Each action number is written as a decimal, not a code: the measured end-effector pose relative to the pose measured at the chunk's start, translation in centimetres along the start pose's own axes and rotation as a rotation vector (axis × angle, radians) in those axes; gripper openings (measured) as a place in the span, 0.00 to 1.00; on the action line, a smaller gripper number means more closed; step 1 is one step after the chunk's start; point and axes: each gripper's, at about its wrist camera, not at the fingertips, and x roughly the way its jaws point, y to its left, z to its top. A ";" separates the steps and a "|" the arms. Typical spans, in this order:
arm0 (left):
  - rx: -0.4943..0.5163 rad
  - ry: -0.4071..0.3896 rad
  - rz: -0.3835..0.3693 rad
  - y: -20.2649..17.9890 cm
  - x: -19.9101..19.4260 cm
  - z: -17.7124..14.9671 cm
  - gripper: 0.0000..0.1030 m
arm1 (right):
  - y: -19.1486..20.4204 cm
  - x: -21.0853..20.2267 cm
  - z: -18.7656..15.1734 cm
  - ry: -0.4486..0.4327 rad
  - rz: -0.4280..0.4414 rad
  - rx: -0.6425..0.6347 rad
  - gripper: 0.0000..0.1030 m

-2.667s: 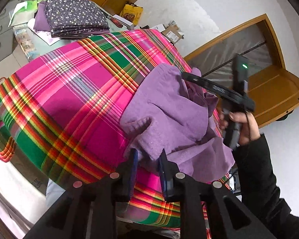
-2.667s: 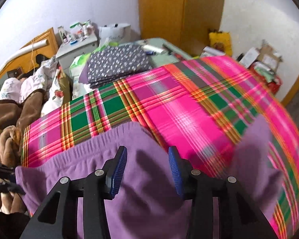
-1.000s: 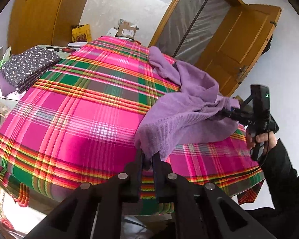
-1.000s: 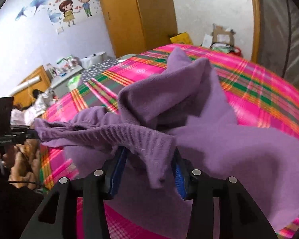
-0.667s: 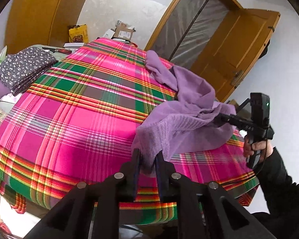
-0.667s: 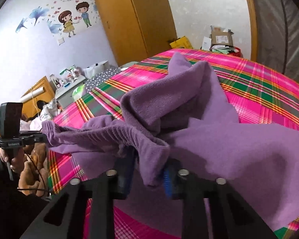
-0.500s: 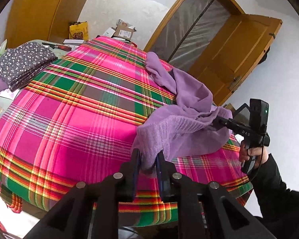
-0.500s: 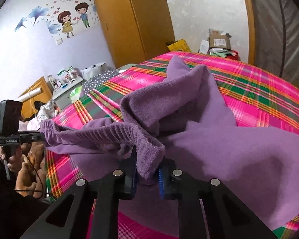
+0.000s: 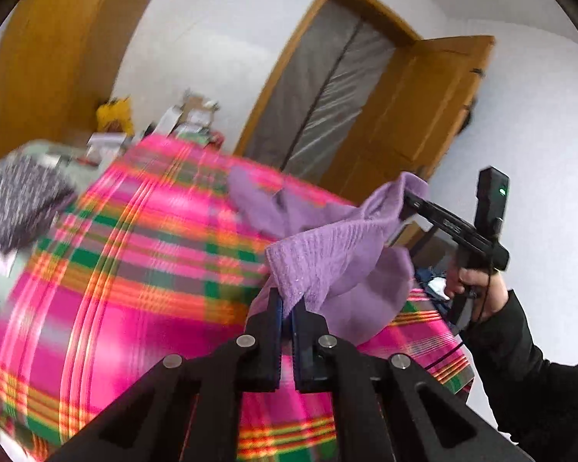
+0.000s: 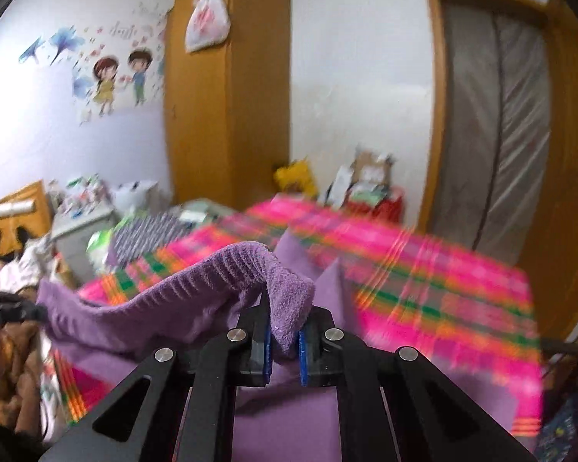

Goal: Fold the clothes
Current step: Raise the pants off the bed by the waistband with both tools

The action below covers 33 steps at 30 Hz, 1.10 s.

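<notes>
Both grippers pinch the ribbed edge of the purple garment (image 9: 339, 254), jaws closing on it; left gripper (image 9: 285, 308) and right gripper (image 10: 283, 340) hold it stretched above the pink plaid bedspread (image 9: 142, 269).

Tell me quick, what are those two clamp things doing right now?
Left gripper: jaws closing, pinching the ribbed edge of the purple garment.
Right gripper: jaws closing, clamped on another part of that same edge.
</notes>
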 end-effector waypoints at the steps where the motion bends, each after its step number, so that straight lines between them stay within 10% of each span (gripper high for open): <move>1: 0.028 -0.013 -0.015 -1.0 0.0 0.7 0.03 | -0.3 -0.8 0.8 -0.031 -0.036 -0.005 0.09; 11: 0.327 -0.076 -0.168 -13.2 3.1 5.6 0.03 | -5.8 -12.3 6.0 -0.280 -0.395 0.044 0.09; 19: 0.327 -0.121 -0.130 -16.7 4.4 6.6 0.03 | -3.4 -21.3 11.0 -0.493 -0.517 -0.085 0.09; 33: 0.177 -0.041 0.202 -7.3 5.4 4.2 0.03 | -1.9 -3.1 8.5 -0.235 -0.333 -0.088 0.09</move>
